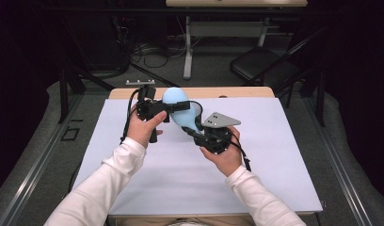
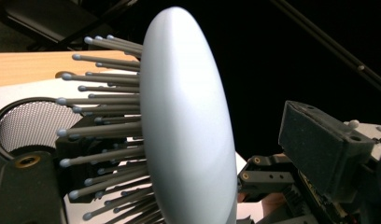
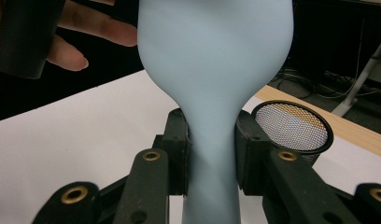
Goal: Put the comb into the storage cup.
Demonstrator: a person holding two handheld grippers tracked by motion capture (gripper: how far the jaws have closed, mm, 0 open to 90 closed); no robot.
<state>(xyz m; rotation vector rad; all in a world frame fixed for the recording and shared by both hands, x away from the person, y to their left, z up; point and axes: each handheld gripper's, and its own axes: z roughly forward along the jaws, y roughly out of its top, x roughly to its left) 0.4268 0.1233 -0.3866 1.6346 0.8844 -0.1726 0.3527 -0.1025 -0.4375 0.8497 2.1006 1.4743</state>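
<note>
A: Hairbrush (image 1: 180,110) position?
B: Held above the counter (image 1: 148,169), just in front of the mesh cup (image 3: 293,127).
A: Claws?
B: Right claw (image 3: 212,151) clamped on brush handle. Left claw (image 1: 169,109) straddled the brush head, pads off it.

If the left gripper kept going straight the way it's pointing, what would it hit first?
Probably the hairbrush: its pale blue head stands edge-on between the left gripper's open jaws. Beyond it lies the right gripper, though depth is hard to judge.
</note>
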